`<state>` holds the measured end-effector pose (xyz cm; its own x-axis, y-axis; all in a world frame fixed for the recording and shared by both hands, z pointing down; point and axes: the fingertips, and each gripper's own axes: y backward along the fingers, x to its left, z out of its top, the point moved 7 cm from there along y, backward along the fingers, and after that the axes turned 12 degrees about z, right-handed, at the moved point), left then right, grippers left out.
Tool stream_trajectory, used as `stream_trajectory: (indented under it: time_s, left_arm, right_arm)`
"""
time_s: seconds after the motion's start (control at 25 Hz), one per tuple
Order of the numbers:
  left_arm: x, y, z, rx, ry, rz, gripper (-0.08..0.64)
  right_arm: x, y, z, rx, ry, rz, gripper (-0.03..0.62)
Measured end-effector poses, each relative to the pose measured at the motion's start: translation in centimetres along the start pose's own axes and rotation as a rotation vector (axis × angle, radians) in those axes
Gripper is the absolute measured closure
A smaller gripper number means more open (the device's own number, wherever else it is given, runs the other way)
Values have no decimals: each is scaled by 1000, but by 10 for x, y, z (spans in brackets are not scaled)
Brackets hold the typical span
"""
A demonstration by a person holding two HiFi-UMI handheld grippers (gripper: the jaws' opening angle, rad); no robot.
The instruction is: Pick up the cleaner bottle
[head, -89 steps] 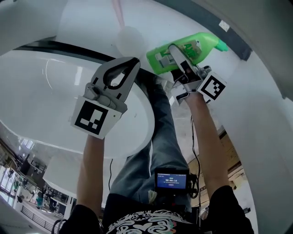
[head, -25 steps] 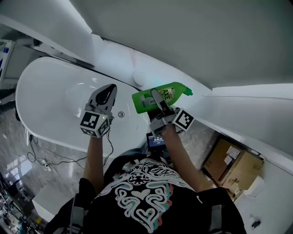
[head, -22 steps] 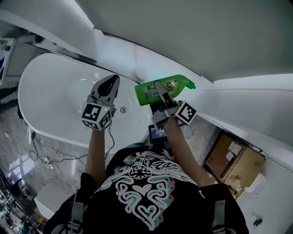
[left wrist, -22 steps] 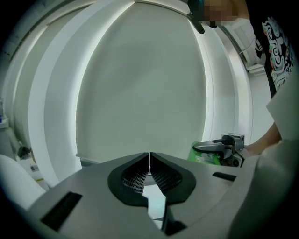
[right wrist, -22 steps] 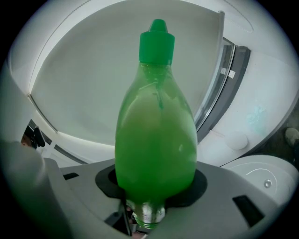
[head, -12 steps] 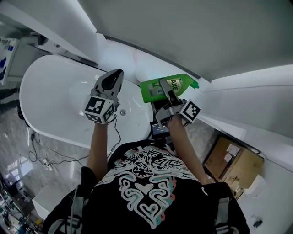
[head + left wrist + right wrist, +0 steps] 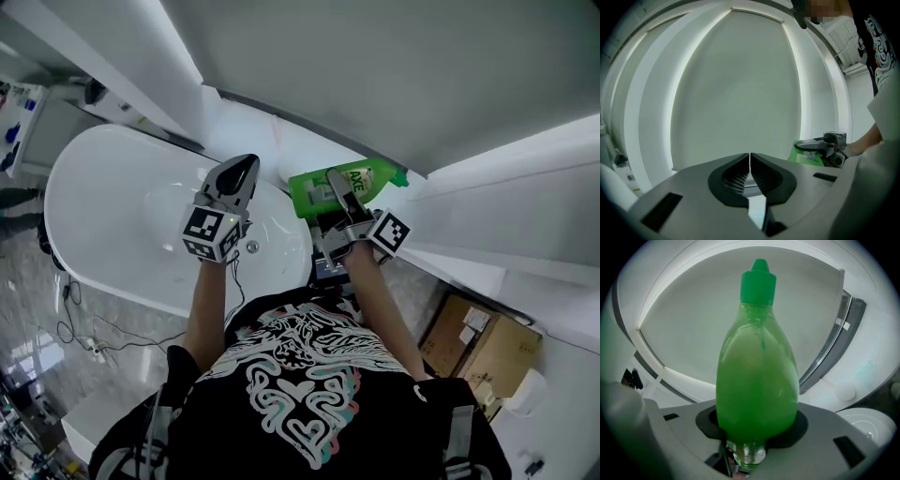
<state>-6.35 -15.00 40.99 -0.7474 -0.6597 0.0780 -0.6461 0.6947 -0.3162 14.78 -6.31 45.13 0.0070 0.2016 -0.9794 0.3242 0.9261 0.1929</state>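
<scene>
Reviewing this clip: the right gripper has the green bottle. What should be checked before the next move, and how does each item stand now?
1. Grasp: right gripper fingers shut on bottle near its base: ok.
2. Closure: cap in place: ok.
3. Contact: nothing else touches the bottle in the right gripper view: ok.
4. Other side: left gripper shut, empty, apart from the bottle: ok.
5. Grip firm enough not to slip: cannot tell.

brand word "axe" on the label point(image 7: 360, 177) of the green cleaner bottle point(image 7: 307, 190)
</scene>
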Motion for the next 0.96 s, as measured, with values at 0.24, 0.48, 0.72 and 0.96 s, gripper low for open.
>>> stream_trajectory:
  time_s: [0.24, 0.48, 0.72, 0.96]
  left_arm:
    - [-2, -4, 7, -12, -6, -7, 538]
    - [-2, -3, 11, -20, -6, -5, 538]
    - [0, -4, 6, -11, -6, -8, 538]
    - [0, -5, 6, -16, -11, -10, 538]
  right_arm:
    - [5, -2, 3, 14, 15, 1, 382]
    - [8, -3, 3, 18, 17, 3, 382]
    - [2, -3, 3, 10, 13, -4, 382]
    - [0, -3, 6, 7, 27, -2, 382]
